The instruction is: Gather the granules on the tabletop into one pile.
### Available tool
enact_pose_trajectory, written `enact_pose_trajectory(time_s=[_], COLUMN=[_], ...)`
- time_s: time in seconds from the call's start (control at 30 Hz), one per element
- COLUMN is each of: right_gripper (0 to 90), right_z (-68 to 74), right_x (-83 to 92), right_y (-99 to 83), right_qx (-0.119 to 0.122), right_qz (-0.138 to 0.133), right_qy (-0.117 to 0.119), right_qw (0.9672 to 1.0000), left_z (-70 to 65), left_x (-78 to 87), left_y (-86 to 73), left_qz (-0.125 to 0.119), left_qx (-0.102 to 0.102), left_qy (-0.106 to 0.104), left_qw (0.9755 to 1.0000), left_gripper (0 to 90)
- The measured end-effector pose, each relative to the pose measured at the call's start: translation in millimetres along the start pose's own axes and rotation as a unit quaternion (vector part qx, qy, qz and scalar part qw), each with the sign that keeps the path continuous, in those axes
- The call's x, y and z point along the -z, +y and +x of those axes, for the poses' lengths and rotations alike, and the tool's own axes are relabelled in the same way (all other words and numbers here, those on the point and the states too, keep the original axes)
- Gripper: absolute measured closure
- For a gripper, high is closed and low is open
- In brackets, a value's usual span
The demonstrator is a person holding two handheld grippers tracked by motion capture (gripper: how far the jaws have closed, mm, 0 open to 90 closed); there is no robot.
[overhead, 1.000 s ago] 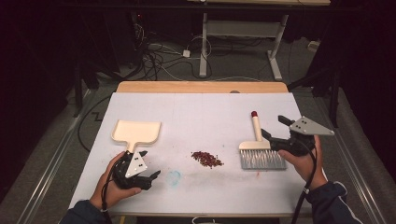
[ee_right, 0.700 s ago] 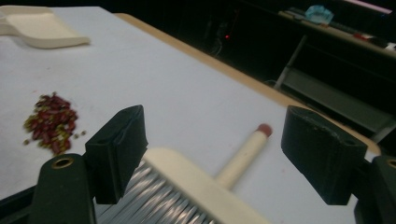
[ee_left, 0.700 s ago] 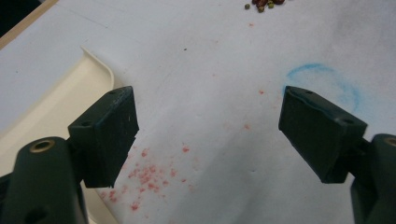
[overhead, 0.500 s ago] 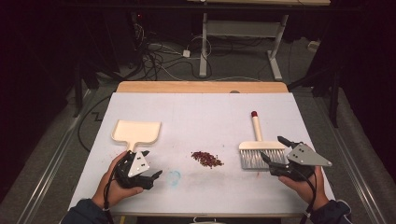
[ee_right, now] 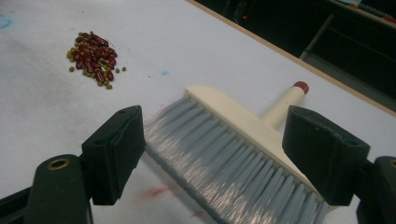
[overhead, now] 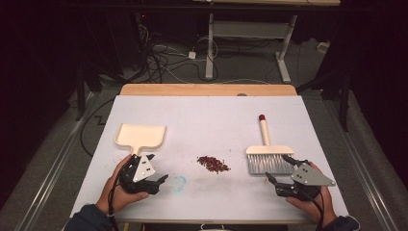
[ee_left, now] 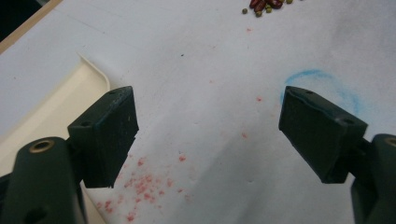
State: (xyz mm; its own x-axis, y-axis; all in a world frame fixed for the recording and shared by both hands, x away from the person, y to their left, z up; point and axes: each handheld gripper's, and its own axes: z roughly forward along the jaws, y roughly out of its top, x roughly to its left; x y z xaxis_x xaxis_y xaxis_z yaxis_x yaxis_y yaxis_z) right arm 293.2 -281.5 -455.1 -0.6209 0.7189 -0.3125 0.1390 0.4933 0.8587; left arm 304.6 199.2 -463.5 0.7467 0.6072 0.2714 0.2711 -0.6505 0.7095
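Note:
A cream dustpan (overhead: 140, 136) lies at the table's left, its handle toward the front edge; its rim (ee_left: 70, 93) shows in the left gripper view. A cream hand brush (overhead: 266, 156) with grey bristles and a red-tipped handle lies at the right. A small pile of red and green beans (overhead: 213, 163) sits between them, also seen as beans (ee_right: 93, 58). My left gripper (overhead: 160, 181) rests open just in front of the dustpan handle, nothing between its jaws. My right gripper (overhead: 280, 170) stands open just in front of the bristles (ee_right: 224, 158), holding nothing.
The white table cover (overhead: 207, 120) carries a faint blue circle mark (overhead: 179, 183) and red stains (ee_left: 144, 186) near the left gripper. A wooden table edge (overhead: 207, 89) runs along the back. Beyond it are cables and desk legs (overhead: 284, 57) on the floor.
My right gripper has come down and toward the front edge, from beside the brush handle to just in front of the bristles. The left gripper has barely moved.

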Motion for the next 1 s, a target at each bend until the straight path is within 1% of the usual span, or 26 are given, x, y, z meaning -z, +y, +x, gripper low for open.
enact_pose_trajectory(time_s=[0.07,0.13,0.3,0.4,1.0], right_gripper=[21.6,21.5,21.4,21.5,21.5], right_z=[-0.3,-0.2,1.5,2.1,3.1], right_x=[-0.1,-0.3,2.5,2.6,1.0], right_y=[1.0,3.7,6.6,7.2,7.3], right_qx=[-0.004,-0.003,0.001,0.003,0.010], right_qz=[-0.002,-0.005,-0.011,-0.011,-0.006], right_qy=[0.004,-0.001,-0.005,-0.006,-0.002], right_qw=[1.0000,1.0000,0.9999,0.9999,0.9999], left_z=[-0.5,-0.5,-0.8,-0.8,-1.1], left_x=[1.3,2.7,4.8,3.6,2.9], left_y=[-1.9,-3.4,-3.1,-3.0,-2.6], left_qz=[0.000,0.001,-0.005,-0.001,0.000], left_qx=[-0.001,-0.001,-0.001,-0.003,-0.004], left_qy=[-0.001,0.001,0.001,0.000,-0.002], left_qw=[1.0000,1.0000,1.0000,1.0000,1.0000], left_gripper=[18.8,18.8,18.8,18.8,18.8])
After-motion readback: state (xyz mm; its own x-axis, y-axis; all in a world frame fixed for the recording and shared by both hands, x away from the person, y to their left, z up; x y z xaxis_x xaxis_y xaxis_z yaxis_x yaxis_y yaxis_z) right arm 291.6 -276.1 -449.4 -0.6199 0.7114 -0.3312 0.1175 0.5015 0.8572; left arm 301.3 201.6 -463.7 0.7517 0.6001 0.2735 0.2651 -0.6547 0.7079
